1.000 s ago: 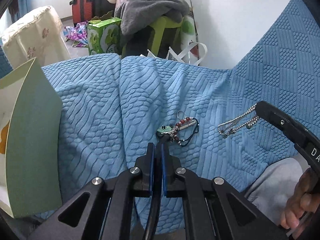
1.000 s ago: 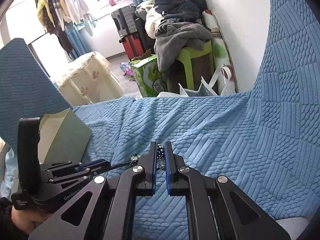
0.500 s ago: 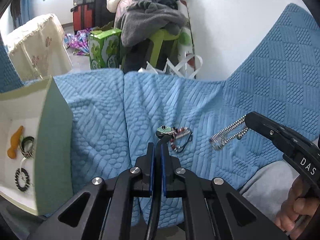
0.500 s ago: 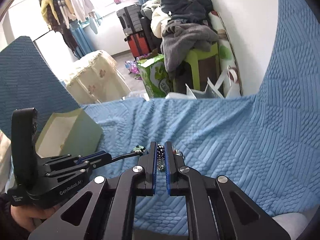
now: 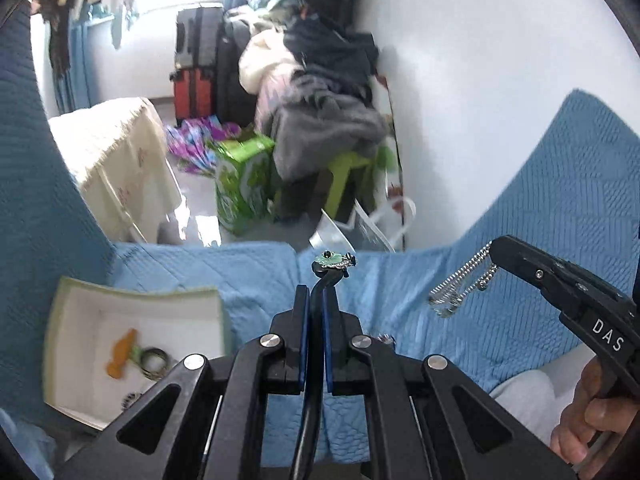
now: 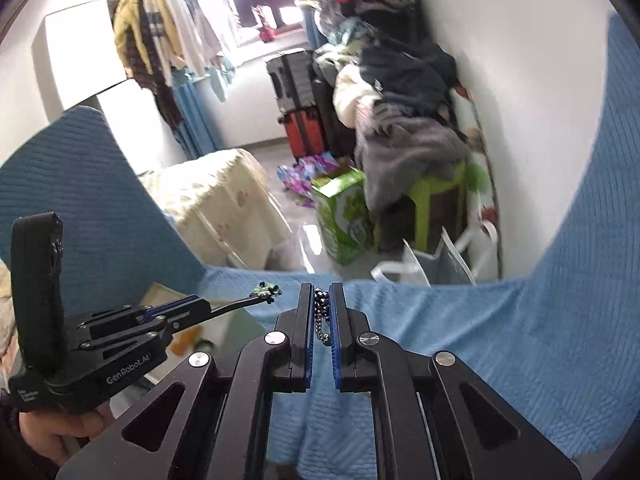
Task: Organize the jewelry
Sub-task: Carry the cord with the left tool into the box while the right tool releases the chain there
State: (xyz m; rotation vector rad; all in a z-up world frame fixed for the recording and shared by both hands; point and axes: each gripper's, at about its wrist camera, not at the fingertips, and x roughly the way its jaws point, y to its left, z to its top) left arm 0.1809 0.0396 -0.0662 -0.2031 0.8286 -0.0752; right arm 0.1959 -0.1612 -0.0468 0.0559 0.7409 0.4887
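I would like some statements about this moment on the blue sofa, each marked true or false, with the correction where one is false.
1. The left gripper is shut on a black hair clip with a green ornament. True.
2. The right gripper is open and holds nothing. False: it is shut on a silver bead chain.
3. The white box already holds an orange piece. True.
4. The white box stands to the right of the right gripper. False: it is on the left gripper's side.
5. The bead chain lies flat on the sofa cover. False: it hangs from the jaws.
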